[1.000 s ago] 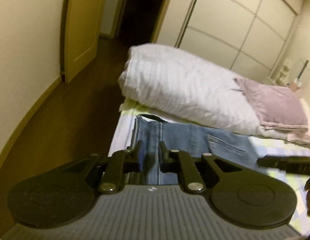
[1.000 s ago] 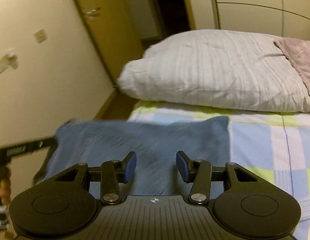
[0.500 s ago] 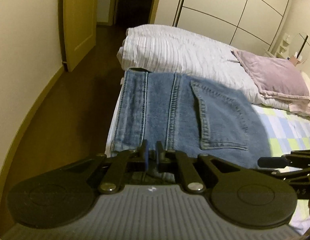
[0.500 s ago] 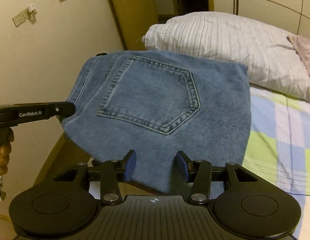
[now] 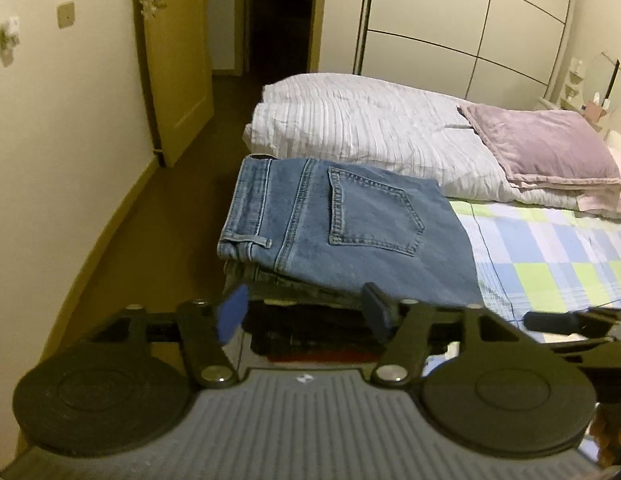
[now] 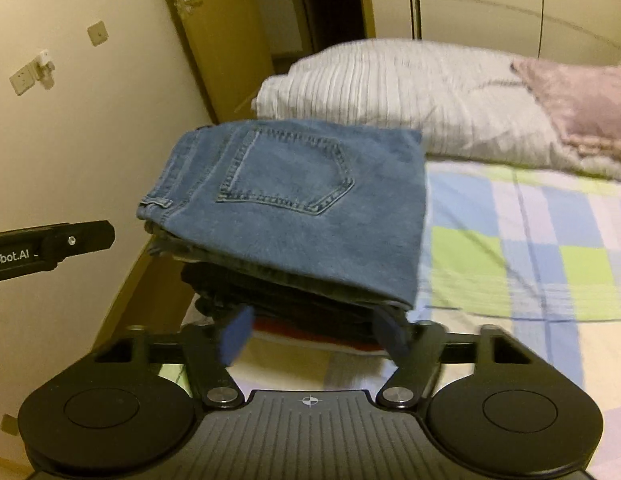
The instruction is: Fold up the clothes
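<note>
Folded blue jeans (image 5: 350,232) lie back pocket up on top of a stack of dark folded clothes (image 5: 310,320) at the bed's left edge. The same jeans (image 6: 302,200) and dark stack (image 6: 294,300) fill the middle of the right wrist view. My left gripper (image 5: 304,312) is open just in front of the stack, with nothing between its blue pads. My right gripper (image 6: 312,334) is also open, close to the stack's near side, holding nothing. The other tool's black body (image 6: 50,250) shows at the left of the right wrist view.
A striped white duvet (image 5: 370,128) and a mauve pillow (image 5: 542,144) lie behind the jeans. The checked bed sheet (image 5: 550,252) spreads to the right. Dark floor (image 5: 150,232), a wall and an open door (image 5: 178,60) are to the left. Wardrobe panels (image 5: 450,32) stand behind.
The jeans were held up by my shut left gripper; now they lie on the stack. Both grippers have opened wider and drawn back from the cloth.
</note>
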The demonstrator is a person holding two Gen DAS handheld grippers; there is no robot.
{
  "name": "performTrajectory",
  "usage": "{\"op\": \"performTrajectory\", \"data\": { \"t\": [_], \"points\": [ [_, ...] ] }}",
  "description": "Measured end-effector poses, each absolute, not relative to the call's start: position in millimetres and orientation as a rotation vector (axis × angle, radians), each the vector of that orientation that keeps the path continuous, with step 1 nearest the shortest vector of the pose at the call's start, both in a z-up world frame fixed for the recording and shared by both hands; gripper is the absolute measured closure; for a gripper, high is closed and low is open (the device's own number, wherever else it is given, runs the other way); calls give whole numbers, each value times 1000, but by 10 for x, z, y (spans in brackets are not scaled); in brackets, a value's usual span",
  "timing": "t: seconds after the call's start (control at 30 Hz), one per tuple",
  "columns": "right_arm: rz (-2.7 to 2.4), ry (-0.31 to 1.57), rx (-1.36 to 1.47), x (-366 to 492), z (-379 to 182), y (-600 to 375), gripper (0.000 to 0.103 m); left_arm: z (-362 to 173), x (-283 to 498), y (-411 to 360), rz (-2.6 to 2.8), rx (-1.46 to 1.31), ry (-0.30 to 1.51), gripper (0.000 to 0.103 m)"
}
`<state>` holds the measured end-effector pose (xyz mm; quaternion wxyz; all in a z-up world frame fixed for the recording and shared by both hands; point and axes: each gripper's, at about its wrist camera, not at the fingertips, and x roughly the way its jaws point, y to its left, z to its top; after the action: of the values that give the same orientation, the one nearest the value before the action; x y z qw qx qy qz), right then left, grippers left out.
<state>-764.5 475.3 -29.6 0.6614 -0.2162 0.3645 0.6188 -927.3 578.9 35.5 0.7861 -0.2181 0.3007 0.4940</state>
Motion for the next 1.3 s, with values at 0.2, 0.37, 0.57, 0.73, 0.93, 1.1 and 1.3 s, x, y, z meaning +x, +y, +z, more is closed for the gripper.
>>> {"op": "performTrajectory", "data": {
  "t": [0.2,0.37,0.57,0.73,0.93,1.1,1.3],
  "points": [
    [1362,806,-509,-7644,-86,4306,31,552,-9172,5329,1156,-457,711,35],
    [1362,802,-545,-7647,-16,3918,31,595,-9187,4922,1187,-492,711,35],
    [1374,807,-527,-7605,39,3505,31,641,-9153,4430,1212,-501,708,35],
    [1383,809,-525,-7603,59,3158,31,655,-9110,4063,1211,-514,721,35],
    [1323,794,-517,-7645,40,2764,31,686,-9072,3620,1253,-493,700,34],
    [1332,805,-477,-7667,72,2559,31,698,-9056,3342,1239,-468,685,34],
    [1355,811,-520,-7754,111,2506,31,694,-9095,3268,1221,-496,697,34]
  ]
}}
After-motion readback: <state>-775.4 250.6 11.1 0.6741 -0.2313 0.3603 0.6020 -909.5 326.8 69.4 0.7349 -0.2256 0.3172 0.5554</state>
